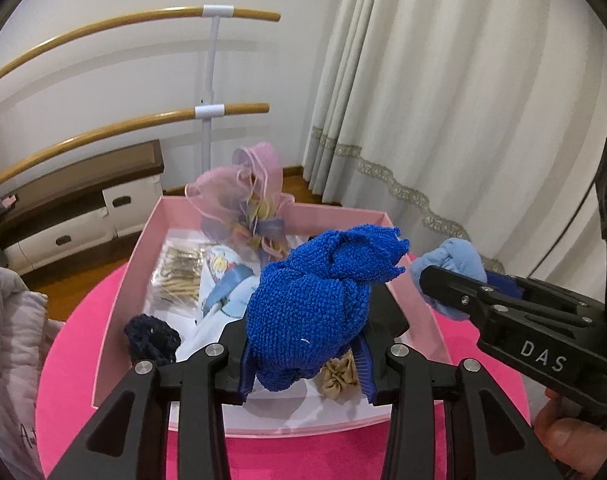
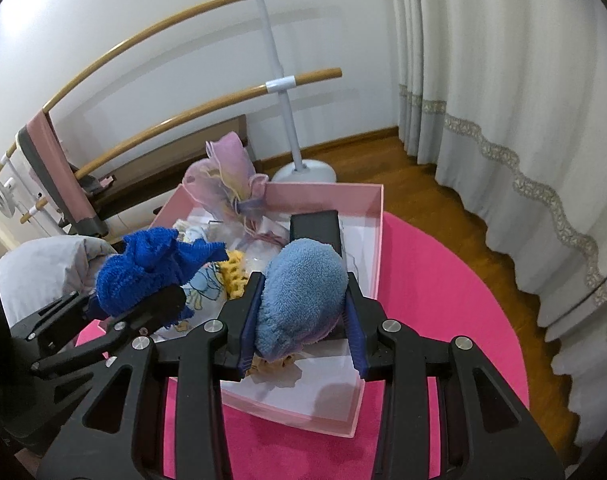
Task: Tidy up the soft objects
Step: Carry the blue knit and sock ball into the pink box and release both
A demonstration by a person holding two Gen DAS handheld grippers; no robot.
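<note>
we take the pink box [image 1: 115, 292] as our landmark. left of it a pale quilted cloth [image 1: 11, 340] lies on the pink round table [image 1: 479, 344]. above the box's near left part our left gripper [image 1: 305, 364] pinches a knotted royal-blue knit cloth [image 1: 315, 312]. inside the box sit a navy knit piece [image 1: 151, 336], a printed cloth [image 1: 227, 284] and a sheer pink ribbon bundle [image 1: 243, 196] at its far wall. above its right part our right gripper [image 2: 301, 334] clamps a light-blue fleece bundle [image 2: 299, 296].

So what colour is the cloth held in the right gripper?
Light blue cloth, fuzzy and plain, seen best in the right wrist view between the right gripper jaws.
</note>
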